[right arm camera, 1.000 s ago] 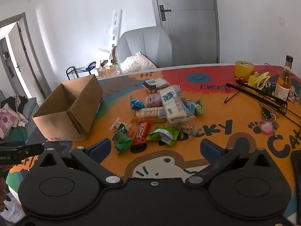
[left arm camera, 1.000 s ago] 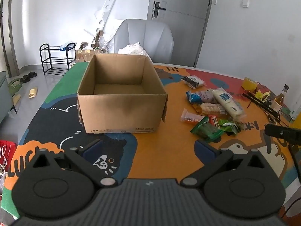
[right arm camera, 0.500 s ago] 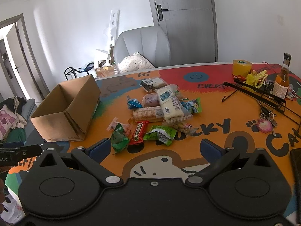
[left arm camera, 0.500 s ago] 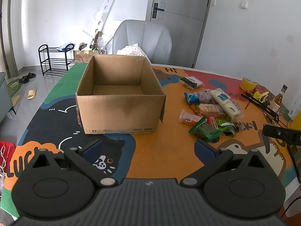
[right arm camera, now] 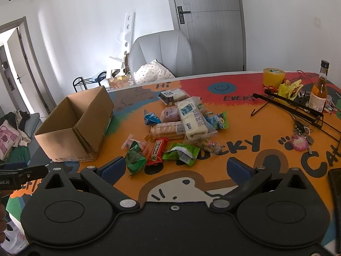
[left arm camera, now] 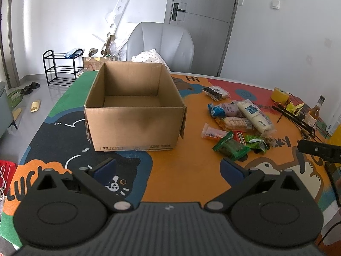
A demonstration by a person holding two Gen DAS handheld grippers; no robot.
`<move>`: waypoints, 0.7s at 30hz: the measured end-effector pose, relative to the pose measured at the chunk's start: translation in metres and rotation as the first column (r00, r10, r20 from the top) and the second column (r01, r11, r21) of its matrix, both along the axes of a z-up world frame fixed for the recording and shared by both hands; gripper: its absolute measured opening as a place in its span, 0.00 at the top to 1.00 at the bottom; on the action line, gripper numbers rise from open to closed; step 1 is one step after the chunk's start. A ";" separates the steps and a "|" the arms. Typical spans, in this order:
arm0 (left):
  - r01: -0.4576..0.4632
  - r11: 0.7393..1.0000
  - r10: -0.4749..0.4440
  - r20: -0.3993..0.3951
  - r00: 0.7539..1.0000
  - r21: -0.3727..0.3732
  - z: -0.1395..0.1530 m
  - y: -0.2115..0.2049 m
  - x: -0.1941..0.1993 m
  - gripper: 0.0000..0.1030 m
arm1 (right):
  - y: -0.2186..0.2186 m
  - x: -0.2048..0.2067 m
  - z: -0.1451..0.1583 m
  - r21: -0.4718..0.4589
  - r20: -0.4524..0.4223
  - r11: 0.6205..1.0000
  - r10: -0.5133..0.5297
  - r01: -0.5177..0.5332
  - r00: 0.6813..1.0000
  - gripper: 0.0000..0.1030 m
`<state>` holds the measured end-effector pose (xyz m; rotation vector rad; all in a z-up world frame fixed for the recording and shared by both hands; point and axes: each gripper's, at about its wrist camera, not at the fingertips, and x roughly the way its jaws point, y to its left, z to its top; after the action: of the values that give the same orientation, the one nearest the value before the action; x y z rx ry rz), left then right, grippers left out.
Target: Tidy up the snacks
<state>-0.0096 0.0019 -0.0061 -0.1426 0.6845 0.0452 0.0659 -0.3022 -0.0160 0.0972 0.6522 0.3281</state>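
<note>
Bottle's label: right wrist only

Cartoon-print table mat, orange/red/blue. Yellow tape roll at 1 o'clock on the table, yellow plastic bag just beside it. Glass bottle upright at 2 o'clock, black wire stand lying in front of it. Keys with pink charm at 3 o'clock. Grey chair at 12 behind the table, dotted pillow on it. Black shoe rack at 10 o'clock, slippers on the floor at 9. Grey door shut.
</note>
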 end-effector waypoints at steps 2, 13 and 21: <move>0.000 1.000 0.000 0.000 1.000 0.001 0.000 0.000 0.000 0.00 | 0.000 0.000 0.000 0.001 0.001 1.000 0.001 -0.001 1.000 0.00; 0.000 1.000 0.000 -0.001 1.000 0.001 0.001 0.000 0.000 0.00 | 0.001 -0.001 0.000 0.012 0.001 1.000 0.007 -0.007 1.000 0.00; 0.004 1.000 -0.004 0.001 1.000 -0.001 0.000 -0.001 -0.001 0.00 | 0.001 -0.001 0.001 0.013 0.002 1.000 0.004 -0.004 1.000 0.00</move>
<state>-0.0104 0.0012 -0.0057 -0.1426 0.6838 0.0407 0.0646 -0.3016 -0.0148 0.1076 0.6482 0.3360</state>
